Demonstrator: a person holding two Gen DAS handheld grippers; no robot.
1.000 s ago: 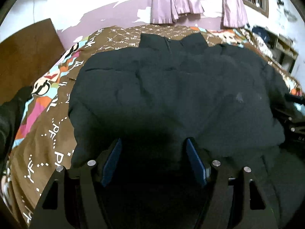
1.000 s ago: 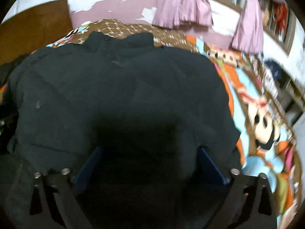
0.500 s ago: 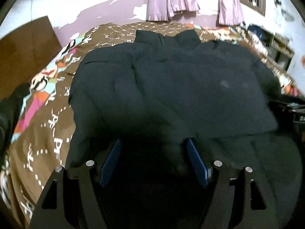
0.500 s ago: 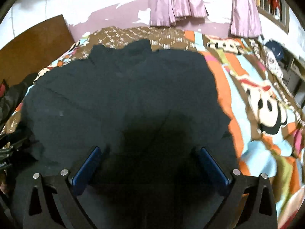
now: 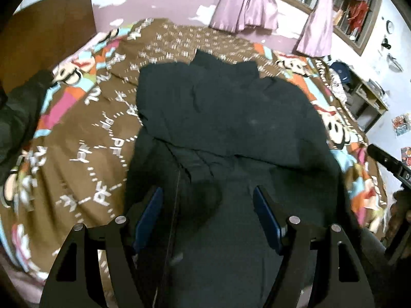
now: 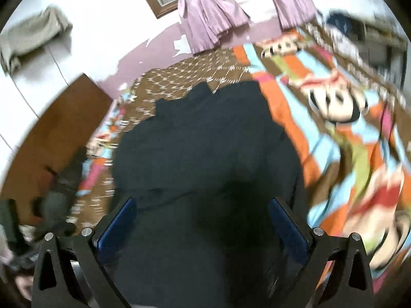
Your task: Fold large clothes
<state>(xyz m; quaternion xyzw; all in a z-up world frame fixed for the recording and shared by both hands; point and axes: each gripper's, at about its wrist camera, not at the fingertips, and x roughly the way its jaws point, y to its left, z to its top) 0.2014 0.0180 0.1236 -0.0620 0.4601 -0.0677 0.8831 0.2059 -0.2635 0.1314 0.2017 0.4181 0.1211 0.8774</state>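
Note:
A large black padded jacket point(image 5: 231, 107) lies spread on the bed, collar toward the far wall. Its near part lies flat under a fold line that crosses it. My left gripper point(image 5: 208, 191) hovers over the jacket's near left part, and its blue pads point(image 5: 150, 213) stand wide apart without pressing on cloth. In the right wrist view the same jacket point(image 6: 205, 141) fills the middle, blurred. There my right gripper point(image 6: 203, 201) hangs over the jacket's near right part. It is also open, with only dark cloth below the gap.
A brown and multicoloured cartoon blanket point(image 5: 90, 133) covers the bed around the jacket. Another dark garment point(image 5: 18, 118) lies at the left edge by a wooden board point(image 5: 46, 30). Purple curtains point(image 5: 246, 2) hang on the far wall. A shelf point(image 5: 364, 97) stands at the right.
Both grippers have risen and drawn back from the jacket, so it looks smaller and more blanket shows. The right wrist view has rolled. The jaws stay apart.

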